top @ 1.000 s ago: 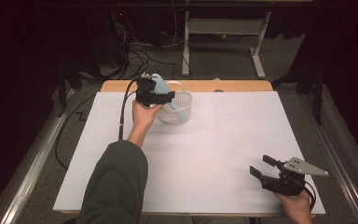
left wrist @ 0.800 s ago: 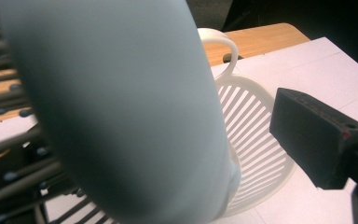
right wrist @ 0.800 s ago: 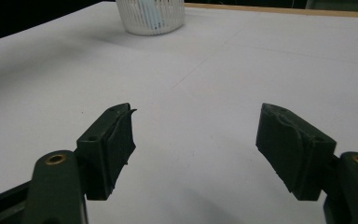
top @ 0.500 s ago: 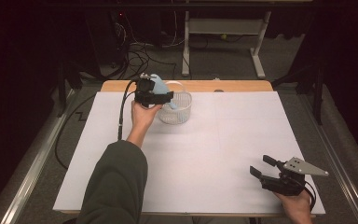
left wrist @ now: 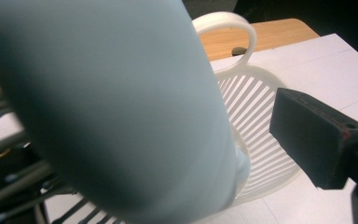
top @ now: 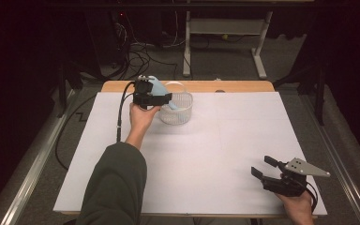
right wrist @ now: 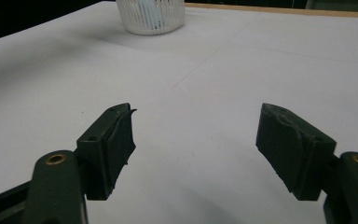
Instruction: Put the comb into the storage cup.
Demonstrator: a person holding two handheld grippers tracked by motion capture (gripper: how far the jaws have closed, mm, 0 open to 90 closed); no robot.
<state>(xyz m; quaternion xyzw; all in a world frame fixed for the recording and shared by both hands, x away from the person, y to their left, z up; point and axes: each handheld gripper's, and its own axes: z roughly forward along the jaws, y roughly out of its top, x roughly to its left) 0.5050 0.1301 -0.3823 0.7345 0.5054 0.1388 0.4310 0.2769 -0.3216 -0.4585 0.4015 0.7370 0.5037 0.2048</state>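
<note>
A pale blue cylinder (top: 158, 86) leans in a white slatted basket (top: 182, 115) at the table's far side. My left gripper (top: 162, 99) is at the basket's left rim, beside the cylinder. In the left gripper view the cylinder (left wrist: 121, 107) looms close at the left, and one black pad (left wrist: 317, 140) stands clear of it with a gap over the basket (left wrist: 261, 126); the other jaw is hidden behind the cylinder. My right gripper (top: 262, 167) rests open near the front right corner, with nothing between its jaws (right wrist: 196, 135). The basket (right wrist: 151, 16) shows far off.
White paper (top: 215, 154) covers the table, with a wooden strip (top: 243, 86) bare along its far edge. Beyond the table are cables and a metal stand (top: 225, 28) on the floor. A sleeve (top: 117, 187) comes in from the bottom left.
</note>
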